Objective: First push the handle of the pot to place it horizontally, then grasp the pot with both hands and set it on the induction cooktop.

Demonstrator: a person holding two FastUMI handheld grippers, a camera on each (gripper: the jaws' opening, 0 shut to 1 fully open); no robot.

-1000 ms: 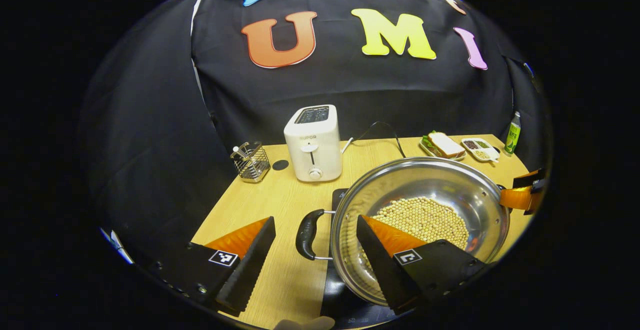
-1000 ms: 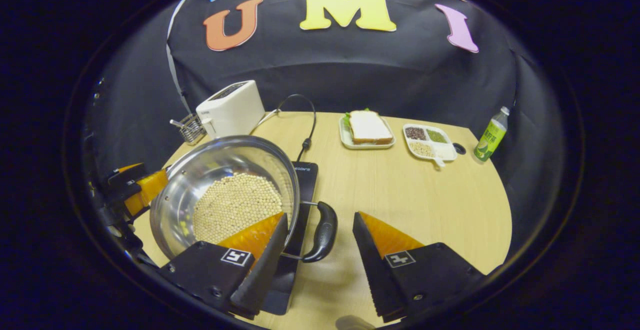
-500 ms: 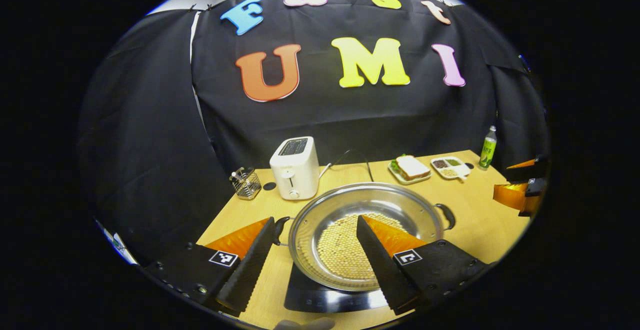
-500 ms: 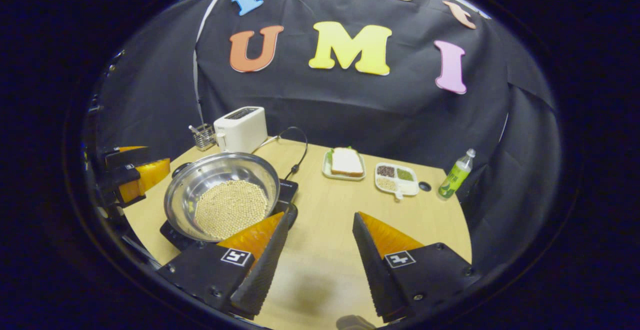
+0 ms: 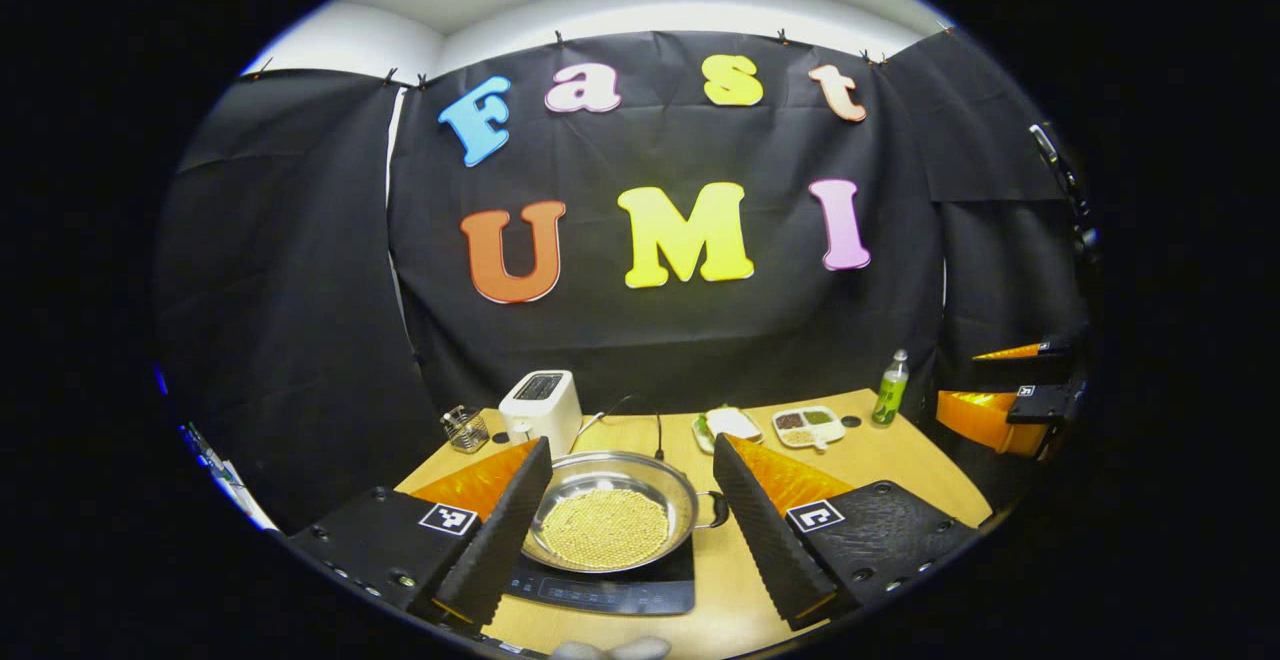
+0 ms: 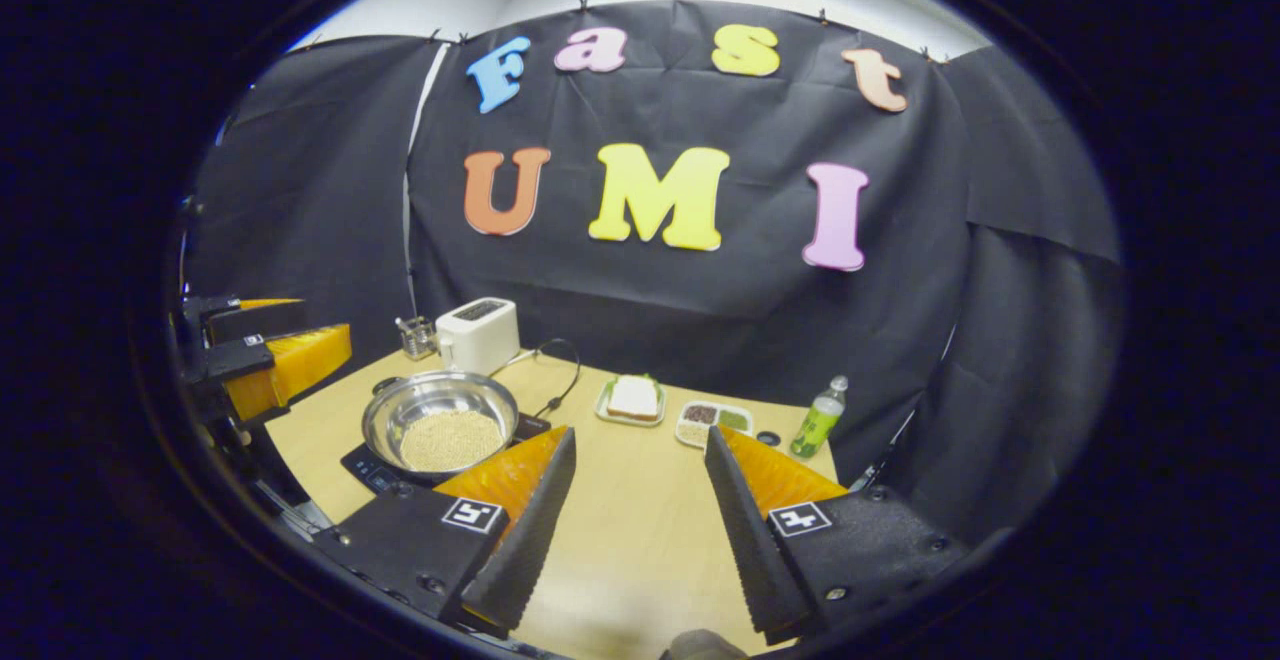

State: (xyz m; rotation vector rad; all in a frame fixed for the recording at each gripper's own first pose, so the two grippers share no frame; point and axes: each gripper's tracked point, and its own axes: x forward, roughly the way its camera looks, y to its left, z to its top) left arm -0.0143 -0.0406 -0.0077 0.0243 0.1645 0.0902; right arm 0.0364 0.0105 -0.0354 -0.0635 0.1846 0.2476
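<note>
A steel pot (image 5: 610,520) (image 6: 438,423) holding pale beans sits on the black induction cooktop (image 5: 610,590) (image 6: 375,467), its black side handle (image 5: 717,509) pointing right. My left gripper (image 5: 632,525) is open, held back from and above the pot, nothing between its fingers. My right gripper (image 6: 636,515) is open too, over bare table to the right of the pot. The right gripper (image 5: 1010,395) hangs at the far right of the left gripper view, and the left gripper (image 6: 265,355) at the far left of the right gripper view.
On the wooden table (image 6: 640,540) stand a white toaster (image 5: 540,406) (image 6: 478,333), a wire utensil holder (image 5: 464,429), a plate with a sandwich (image 6: 632,400), a divided dish of grains (image 6: 714,420) and a green bottle (image 6: 822,416). A black cord (image 6: 556,377) runs behind the cooktop.
Both grippers have let go of the pot's handles and pulled back and up from the table. The pot stays on the cooktop and looks much smaller now.
</note>
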